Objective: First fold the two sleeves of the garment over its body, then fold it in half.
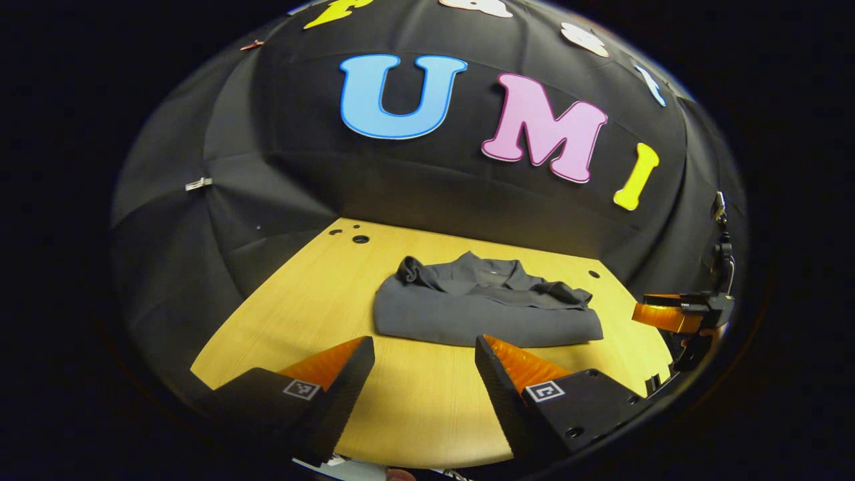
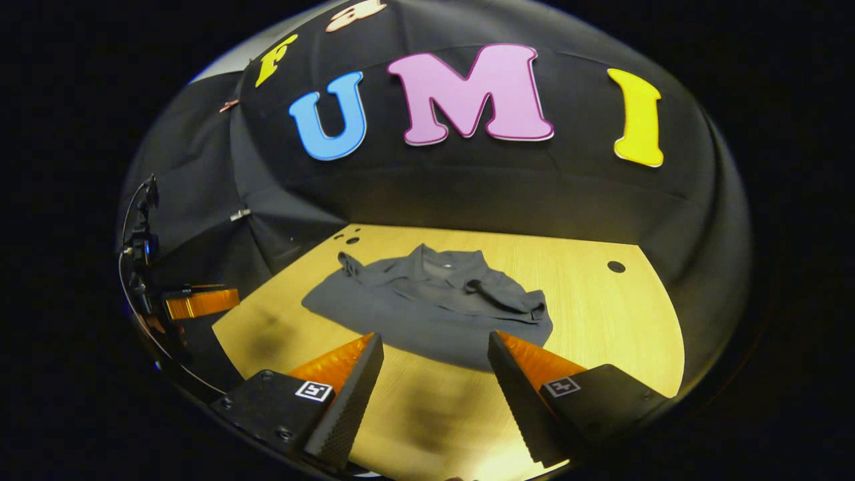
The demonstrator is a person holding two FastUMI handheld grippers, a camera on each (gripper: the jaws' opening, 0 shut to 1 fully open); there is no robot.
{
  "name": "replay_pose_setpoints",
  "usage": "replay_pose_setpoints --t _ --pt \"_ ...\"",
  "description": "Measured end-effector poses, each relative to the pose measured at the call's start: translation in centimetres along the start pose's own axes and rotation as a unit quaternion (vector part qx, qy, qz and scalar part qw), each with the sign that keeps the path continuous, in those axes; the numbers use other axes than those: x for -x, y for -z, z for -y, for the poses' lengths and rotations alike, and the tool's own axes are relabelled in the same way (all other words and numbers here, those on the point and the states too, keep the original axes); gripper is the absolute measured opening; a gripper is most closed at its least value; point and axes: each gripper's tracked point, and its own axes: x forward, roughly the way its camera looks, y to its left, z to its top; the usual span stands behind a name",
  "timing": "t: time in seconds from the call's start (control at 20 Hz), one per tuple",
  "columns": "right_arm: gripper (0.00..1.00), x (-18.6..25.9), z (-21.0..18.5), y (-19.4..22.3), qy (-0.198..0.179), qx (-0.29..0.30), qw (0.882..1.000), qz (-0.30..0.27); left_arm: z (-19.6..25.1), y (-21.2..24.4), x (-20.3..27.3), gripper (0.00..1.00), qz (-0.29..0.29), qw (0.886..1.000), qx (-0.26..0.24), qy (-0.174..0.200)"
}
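In the left gripper view we see a dark grey garment (image 1: 486, 304) lying on a pale wooden worktop (image 1: 414, 401), a little past the centre toward one o'clock. It is folded into a compact bundle: its near edge is a smooth rounded fold, and its collar and bunched sleeve cloth lie on top toward twelve o'clock. The left tool (image 1: 425, 351) sits at six o'clock, its two fingers spread wide apart and holding nothing; bare worktop shows between them, and the garment lies just beyond their tips. At three o'clock, near the rim, we see the right tool (image 1: 674, 314) side-on, above the worktop's edge.

In the right gripper view the garment (image 2: 434, 300) lies at the centre, spread wider and flatter to our eye, with its collar at twelve o'clock and a sleeve laid across its body toward three o'clock. The right tool (image 2: 435, 347) is at six o'clock, fingers equally wide apart and empty, their tips at the garment's near edge. We cannot tell whether they touch it. At nine o'clock the left tool (image 2: 200, 302) shows beside the worktop (image 2: 601, 314). Small round holes (image 2: 616, 266) dot the worktop's far corners.
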Motion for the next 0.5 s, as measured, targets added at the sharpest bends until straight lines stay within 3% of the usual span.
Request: replay_pose_setpoints --t 0.25,0.5 --pt "0.98 -0.9 0.6 0.1 -0.021 0.002 1.0 -0.009 0.9 0.6 0.8 0.96 0.004 0.999 0.005 -0.035" --pt "0.98 0.4 0.4 -0.4 -0.017 -0.005 1.0 0.006 3.4 0.7 1.8 0.96 0.016 1.0 -0.005 -0.018"
